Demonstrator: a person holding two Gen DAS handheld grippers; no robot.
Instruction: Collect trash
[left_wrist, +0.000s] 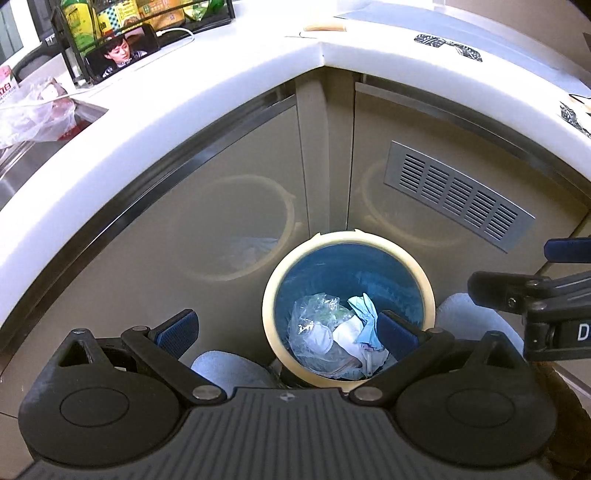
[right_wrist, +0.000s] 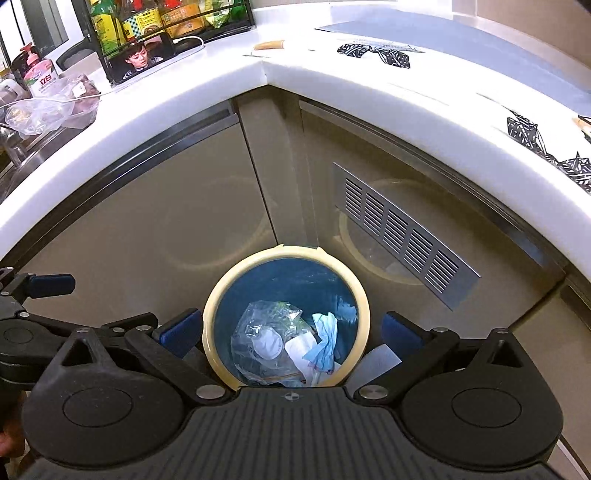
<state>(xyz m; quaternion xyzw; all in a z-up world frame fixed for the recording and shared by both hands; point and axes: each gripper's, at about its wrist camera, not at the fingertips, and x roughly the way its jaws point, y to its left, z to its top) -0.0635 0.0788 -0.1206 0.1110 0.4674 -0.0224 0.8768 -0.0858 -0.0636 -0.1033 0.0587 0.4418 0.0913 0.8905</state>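
Two grippers, left gripper (left_wrist: 286, 330) and right gripper (right_wrist: 291, 332), hang with fingers spread wide and empty over the trash bin (right_wrist: 212, 295), tucked in the cabinet corner beneath the white L-shaped surface (right_wrist: 295, 77); crumpled trash (right_wrist: 291, 343) inside.

The near rim of the trash bin (left_wrist: 347, 238) drops out of sight behind the left hand-held gripper (left_wrist: 286, 328), and its outer wall is hidden. Of the right hand-held gripper (right_wrist: 291, 326), the left wrist view cuts off all but the finger tips at 3 o'clock. Down in the bin, the crumpled clear plastic bag (right_wrist: 266, 328) covers whatever lies beneath it. At 11 o'clock the bottles in the wire rack (right_wrist: 155, 18) are cropped by the top edge, labels too small to read.
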